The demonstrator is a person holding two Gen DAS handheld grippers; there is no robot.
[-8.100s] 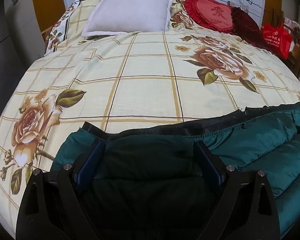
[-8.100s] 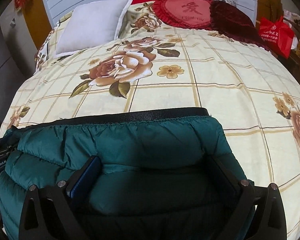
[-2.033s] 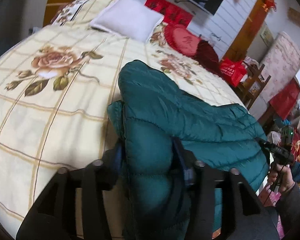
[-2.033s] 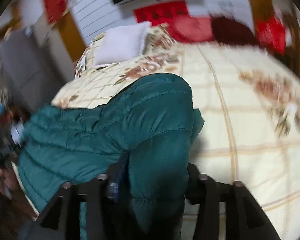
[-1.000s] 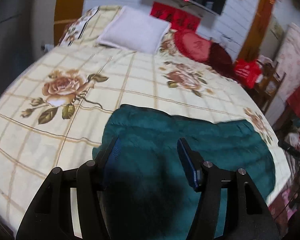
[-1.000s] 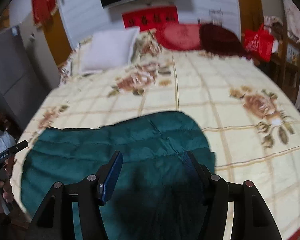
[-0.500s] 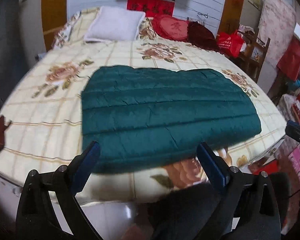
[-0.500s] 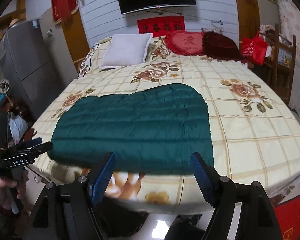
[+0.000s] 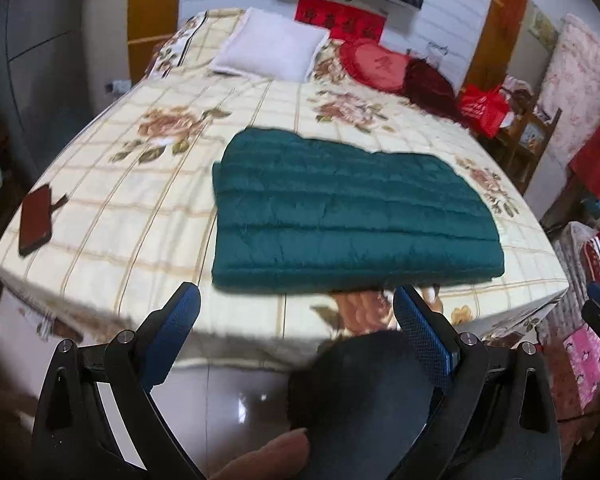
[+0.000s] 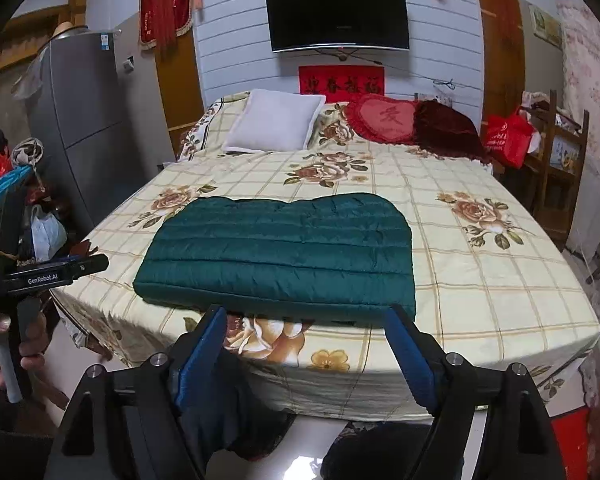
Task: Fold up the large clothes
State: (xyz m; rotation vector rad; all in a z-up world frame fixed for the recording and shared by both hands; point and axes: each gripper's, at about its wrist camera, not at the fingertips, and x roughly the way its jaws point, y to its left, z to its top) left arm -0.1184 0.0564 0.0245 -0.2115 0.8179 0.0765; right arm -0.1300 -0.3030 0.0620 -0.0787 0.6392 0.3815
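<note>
A dark green quilted down jacket (image 9: 348, 212) lies folded into a flat rectangle on the floral bed (image 9: 140, 184), near the foot edge. It also shows in the right wrist view (image 10: 284, 256). My left gripper (image 9: 296, 300) is open and empty, held back off the foot of the bed, above the floor. My right gripper (image 10: 306, 316) is open and empty too, also back from the bed's edge. The left gripper's body (image 10: 40, 274) shows at the left of the right wrist view, held in a hand.
A white pillow (image 10: 276, 124), a red heart cushion (image 10: 384, 118) and a dark red cushion (image 10: 448, 128) lie at the head. A dark red phone-like item (image 9: 36, 220) lies on the bed's left corner. A red bag (image 10: 508, 140) and wooden shelf stand right; a grey fridge (image 10: 80, 112) stands left.
Both grippers let go of the jacket after folding it and pulled back off the bed. In the last half second they drew further away and rose; the jacket lies still.
</note>
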